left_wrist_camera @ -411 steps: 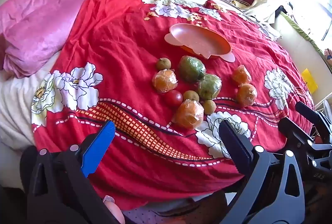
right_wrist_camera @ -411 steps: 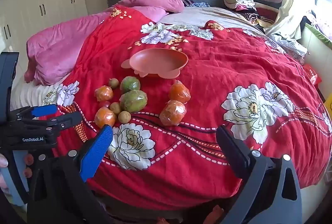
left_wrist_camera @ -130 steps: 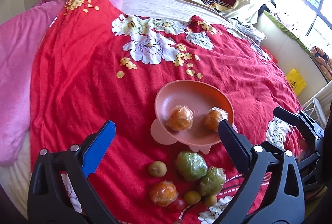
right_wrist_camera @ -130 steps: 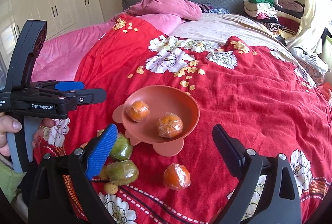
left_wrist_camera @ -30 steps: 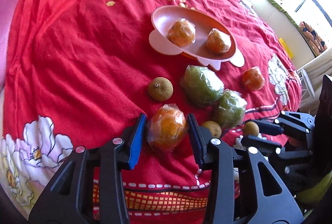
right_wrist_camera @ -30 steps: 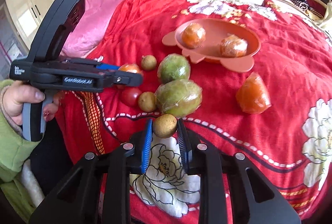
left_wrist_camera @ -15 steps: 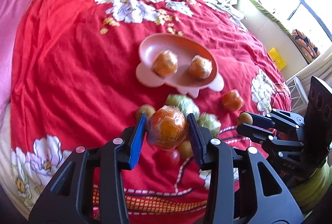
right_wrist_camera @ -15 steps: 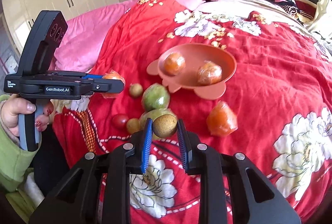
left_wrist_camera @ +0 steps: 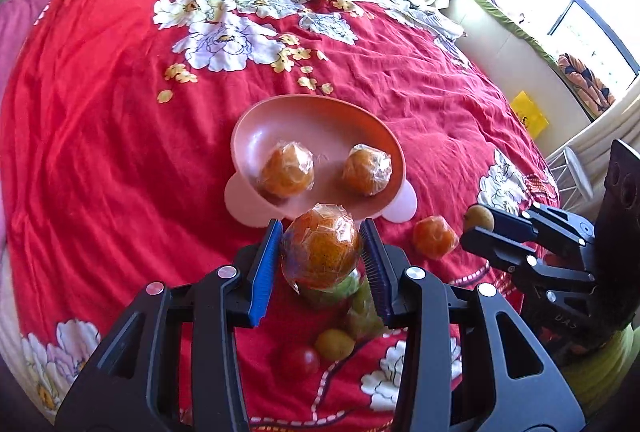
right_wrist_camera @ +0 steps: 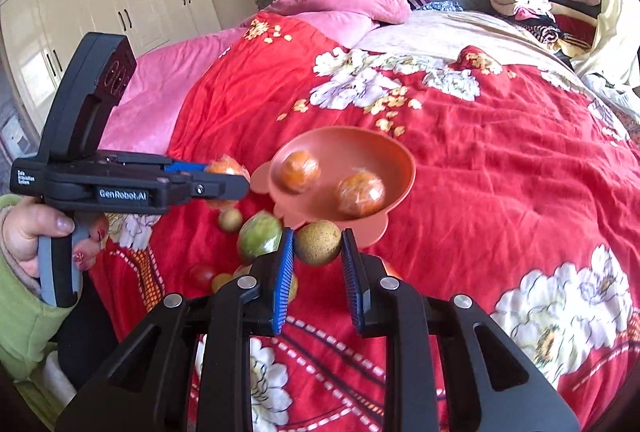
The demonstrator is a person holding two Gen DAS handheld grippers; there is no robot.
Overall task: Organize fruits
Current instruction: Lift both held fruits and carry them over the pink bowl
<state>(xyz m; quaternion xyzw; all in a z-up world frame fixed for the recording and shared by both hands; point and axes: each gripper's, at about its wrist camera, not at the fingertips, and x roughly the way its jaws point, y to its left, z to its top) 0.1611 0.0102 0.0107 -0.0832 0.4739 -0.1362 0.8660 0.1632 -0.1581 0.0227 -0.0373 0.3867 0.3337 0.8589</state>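
Two wrapped oranges (left_wrist_camera: 286,171) already sit in our pink bowl (left_wrist_camera: 256,135) at centre frame; our left tongs (left_wrist_camera: 320,248) clench a third wrapped orange (left_wrist_camera: 320,252), our right tongs (right_wrist_camera: 318,252) a small brown fruit (right_wrist_camera: 318,242); several fruits remain on the bed (left_wrist_camera: 100,151) below.

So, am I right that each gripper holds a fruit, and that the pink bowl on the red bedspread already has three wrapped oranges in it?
Not quite: the pink bowl has two wrapped oranges, not three, as the left wrist view shows. The rest stands: the left gripper holds a third wrapped orange, and the right gripper a small brown fruit.
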